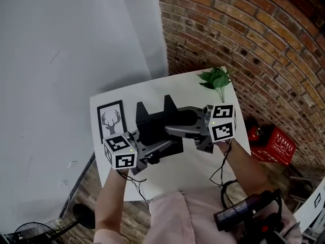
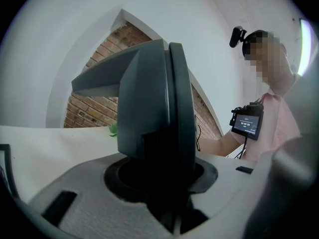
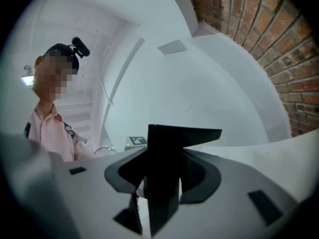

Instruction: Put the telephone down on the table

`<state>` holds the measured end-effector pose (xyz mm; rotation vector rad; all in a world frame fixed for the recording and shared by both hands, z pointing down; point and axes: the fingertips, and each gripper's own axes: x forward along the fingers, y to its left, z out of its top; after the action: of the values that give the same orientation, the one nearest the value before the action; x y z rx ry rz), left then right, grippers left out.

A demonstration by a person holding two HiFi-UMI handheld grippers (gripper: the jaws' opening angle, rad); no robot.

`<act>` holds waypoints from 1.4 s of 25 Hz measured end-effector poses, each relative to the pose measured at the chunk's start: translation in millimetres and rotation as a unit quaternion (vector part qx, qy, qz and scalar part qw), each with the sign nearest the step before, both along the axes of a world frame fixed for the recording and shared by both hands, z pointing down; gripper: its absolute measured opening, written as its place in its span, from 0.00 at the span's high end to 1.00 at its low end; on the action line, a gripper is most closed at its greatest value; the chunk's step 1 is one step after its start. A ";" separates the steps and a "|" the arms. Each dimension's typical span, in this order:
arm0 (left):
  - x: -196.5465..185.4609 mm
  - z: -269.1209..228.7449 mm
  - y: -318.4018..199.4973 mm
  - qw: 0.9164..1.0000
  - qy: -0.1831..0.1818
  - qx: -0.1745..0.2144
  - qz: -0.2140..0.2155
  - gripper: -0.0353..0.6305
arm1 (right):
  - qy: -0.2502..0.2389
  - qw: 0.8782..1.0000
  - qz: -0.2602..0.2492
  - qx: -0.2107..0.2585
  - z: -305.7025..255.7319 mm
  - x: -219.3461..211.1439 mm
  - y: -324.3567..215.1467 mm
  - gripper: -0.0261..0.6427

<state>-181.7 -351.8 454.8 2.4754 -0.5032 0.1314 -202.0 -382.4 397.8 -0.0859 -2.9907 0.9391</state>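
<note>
A black telephone (image 1: 157, 123) with two raised cradle prongs is held over the white table (image 1: 183, 88) between my two grippers. My left gripper (image 1: 165, 145) reaches in from the lower left and is shut on the telephone's near side. My right gripper (image 1: 172, 129) comes from the right and is shut on its right side. In the left gripper view the telephone (image 2: 154, 108) fills the gap between the jaws of the left gripper (image 2: 169, 203). In the right gripper view its dark edge (image 3: 167, 173) stands clamped in the right gripper (image 3: 159, 203). Whether the base touches the table is hidden.
A framed deer picture (image 1: 110, 120) lies on the table's left part. A green plant (image 1: 216, 79) sits at the far right corner. A red box (image 1: 274, 144) stands on the floor to the right, by the brick wall (image 1: 244, 29).
</note>
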 end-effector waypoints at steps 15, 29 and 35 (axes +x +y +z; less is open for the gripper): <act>-2.0 47.8 1.0 0.998 0.021 -0.060 0.004 0.70 | 0.023 0.998 0.005 -0.058 51.5 -4.3 -4.3 0.69; 0.3 81.7 6.5 0.994 0.032 -0.102 0.002 0.70 | 0.038 0.994 0.009 -0.101 89.7 -3.4 -2.6 0.69; 0.9 96.8 10.1 0.991 0.038 -0.128 0.004 0.70 | 0.044 0.991 0.011 -0.124 107.3 -3.1 -1.0 0.69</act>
<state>-180.8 -341.7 551.6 2.2232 -0.4152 0.0974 -205.1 -383.4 505.1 -0.0119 -2.7856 1.2768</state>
